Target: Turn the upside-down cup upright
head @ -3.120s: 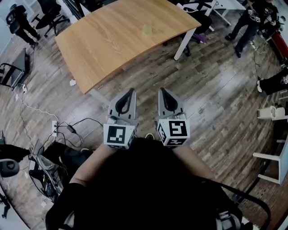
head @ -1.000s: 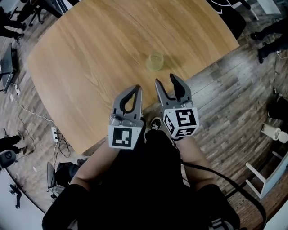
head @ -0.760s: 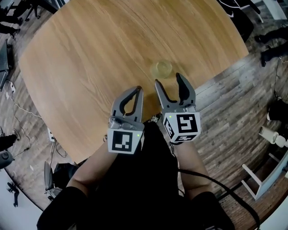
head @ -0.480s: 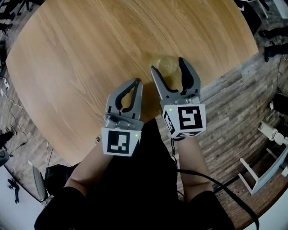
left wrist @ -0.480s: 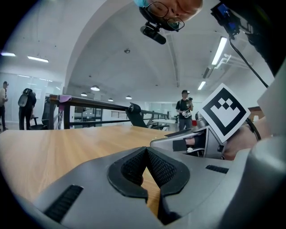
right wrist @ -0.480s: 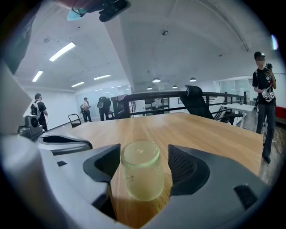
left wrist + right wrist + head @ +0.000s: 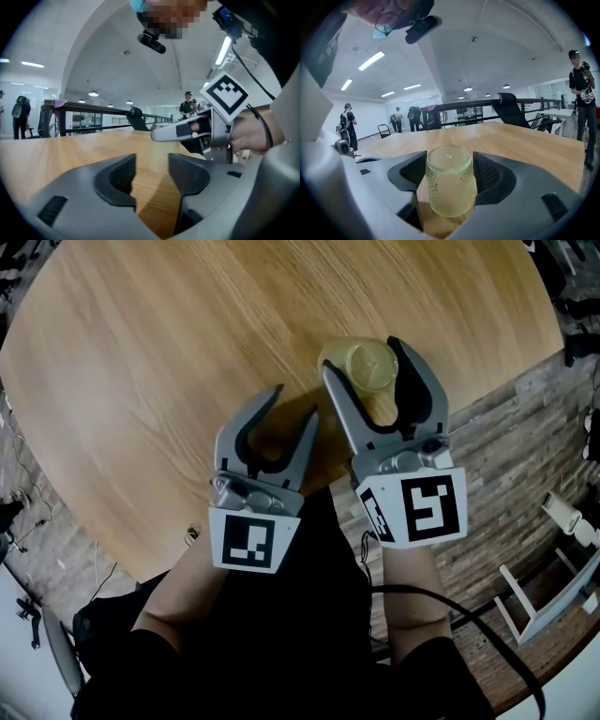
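Spreading beneath everything, the wooden surface (image 7: 169,381) bears one thing near its edge. The right tool (image 7: 363,354) stands wide, one jaw on each side of the yellow-green cup (image 7: 450,187), not pressing it. Just beside it, the left tool (image 7: 294,401) is opening, narrow, with nothing between its jaws. The cup stands inverted: base up, rim on the surface, long axis vertical.
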Available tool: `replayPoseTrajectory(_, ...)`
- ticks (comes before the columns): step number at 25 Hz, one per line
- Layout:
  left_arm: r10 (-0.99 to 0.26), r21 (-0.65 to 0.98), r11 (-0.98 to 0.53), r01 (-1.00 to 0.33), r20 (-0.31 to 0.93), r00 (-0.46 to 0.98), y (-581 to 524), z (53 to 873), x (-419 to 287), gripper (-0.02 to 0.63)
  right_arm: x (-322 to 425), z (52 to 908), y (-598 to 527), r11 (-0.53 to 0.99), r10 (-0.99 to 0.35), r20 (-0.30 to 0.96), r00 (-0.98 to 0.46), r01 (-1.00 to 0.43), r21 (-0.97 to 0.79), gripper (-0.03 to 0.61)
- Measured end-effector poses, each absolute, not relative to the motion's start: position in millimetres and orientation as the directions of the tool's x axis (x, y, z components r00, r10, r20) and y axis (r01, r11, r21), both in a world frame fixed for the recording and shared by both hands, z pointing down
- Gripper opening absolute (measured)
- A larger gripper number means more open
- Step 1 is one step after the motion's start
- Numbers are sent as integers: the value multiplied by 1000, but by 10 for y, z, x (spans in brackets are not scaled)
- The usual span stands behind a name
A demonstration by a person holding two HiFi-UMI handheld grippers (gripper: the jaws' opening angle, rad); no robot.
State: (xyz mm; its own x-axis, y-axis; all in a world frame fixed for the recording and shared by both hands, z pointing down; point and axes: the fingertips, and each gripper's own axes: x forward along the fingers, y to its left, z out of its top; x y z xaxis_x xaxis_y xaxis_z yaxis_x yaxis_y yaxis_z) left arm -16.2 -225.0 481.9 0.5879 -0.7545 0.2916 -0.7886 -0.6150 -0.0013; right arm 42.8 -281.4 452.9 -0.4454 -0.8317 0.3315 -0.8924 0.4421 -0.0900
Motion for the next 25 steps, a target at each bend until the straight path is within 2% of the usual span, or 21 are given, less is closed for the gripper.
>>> replayPoseTrajectory(1, -743, -33, -638, -769, 290, 603, -2252, 4815, -95, 260, 452, 4481, -2810, 445, -827, 328, -458, -888, -117, 279)
replayPoseTrajectory(2, -731, -65, -659, -749, 286, 619, -2258, 4796, -21, 312, 470, 4419, -2803, 450, -822, 322, -471, -882, -142, 279)
replayPoseTrajectory(4, -704, -112, -700, -706, 272, 656, -2278, 4741, 147, 363, 481, 4269, -2777, 466, -812, 304, -498, -867, -175, 279)
replayPoseTrajectory(7, -671, -115, -735, -668, 267, 692, -2330, 4700, 344, 404, 425, 4064, -2709, 505, -793, 280, -541, -841, -195, 279)
replayPoseTrajectory(10, -660, -118, -744, -657, 284, 696, -2376, 4715, 425, 420, 338, 3934, -2638, 540, -772, 262, -580, -815, -212, 279)
replayPoseTrajectory(19, -667, -149, -738, -658, 303, 680, -2467, 4762, 469, 408, 355, 3848, -2591, 550, -748, 229, -623, -775, -310, 279)
replayPoseTrajectory(25, -672, -179, -736, -653, 308, 673, -2493, 4734, 412, 405, 497, 3836, -2720, 507, -793, 205, -573, -809, -298, 279)
